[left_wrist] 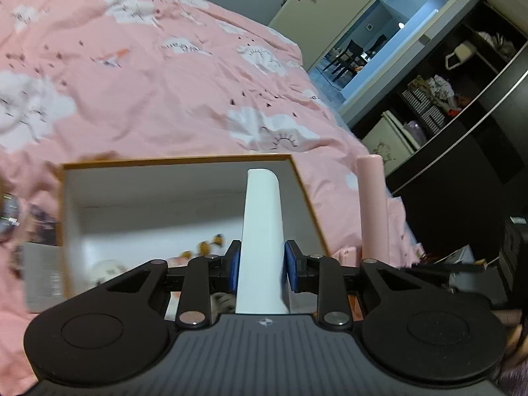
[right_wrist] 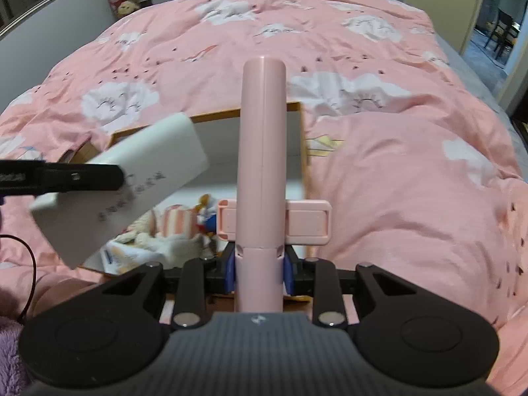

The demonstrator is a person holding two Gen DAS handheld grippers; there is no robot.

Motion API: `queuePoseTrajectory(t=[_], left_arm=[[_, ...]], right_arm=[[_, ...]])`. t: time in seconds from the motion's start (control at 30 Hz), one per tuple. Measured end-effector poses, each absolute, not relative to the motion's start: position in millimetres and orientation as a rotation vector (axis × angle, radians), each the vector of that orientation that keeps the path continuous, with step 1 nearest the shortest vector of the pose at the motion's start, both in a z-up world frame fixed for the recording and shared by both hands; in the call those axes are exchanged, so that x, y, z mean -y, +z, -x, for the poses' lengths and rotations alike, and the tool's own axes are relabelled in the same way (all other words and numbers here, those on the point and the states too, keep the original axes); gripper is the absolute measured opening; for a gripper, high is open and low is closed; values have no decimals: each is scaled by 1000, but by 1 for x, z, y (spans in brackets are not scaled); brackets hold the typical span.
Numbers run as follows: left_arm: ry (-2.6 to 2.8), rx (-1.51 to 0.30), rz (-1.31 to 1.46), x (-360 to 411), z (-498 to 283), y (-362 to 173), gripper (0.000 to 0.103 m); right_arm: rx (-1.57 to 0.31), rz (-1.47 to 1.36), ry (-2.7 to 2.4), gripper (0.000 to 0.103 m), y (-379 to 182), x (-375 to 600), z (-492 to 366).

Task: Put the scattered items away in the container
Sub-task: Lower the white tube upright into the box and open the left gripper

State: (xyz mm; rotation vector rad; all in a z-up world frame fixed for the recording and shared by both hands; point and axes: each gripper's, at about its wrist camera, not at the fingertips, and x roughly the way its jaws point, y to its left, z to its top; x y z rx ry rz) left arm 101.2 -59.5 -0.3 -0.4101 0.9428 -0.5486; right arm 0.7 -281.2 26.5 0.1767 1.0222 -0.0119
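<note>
Carrying one item apiece, both grippers hang over the open box (right_wrist: 302,138) lying on the pink bed (right_wrist: 396,181) near its front edge. The left gripper (left_wrist: 262,265) has its fingers clenched on a flat white block (left_wrist: 262,231); the right gripper (right_wrist: 259,265) grasps a pink folding stick (right_wrist: 262,151) low on its handle. Each item points forward over the box's opening, probably so that letting go lands it among the soft toys (right_wrist: 171,227) already inside.

Both wrist views angle down, close over the box (left_wrist: 308,198) (right_wrist: 302,151).
</note>
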Motion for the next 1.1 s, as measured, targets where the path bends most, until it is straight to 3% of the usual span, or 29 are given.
queuePoseTrajectory(t=[0.43, 0.8, 1.1], left_arm=[[-523, -1012, 460, 124, -154, -41, 31], [-395, -1150, 738, 129, -167, -105, 31], [-403, -1302, 646, 145, -167, -127, 31]], right_arm=[[-1034, -171, 18, 30, 15, 306, -31], [-1028, -157, 45, 30, 11, 315, -41], [-1043, -161, 30, 30, 4, 317, -35]])
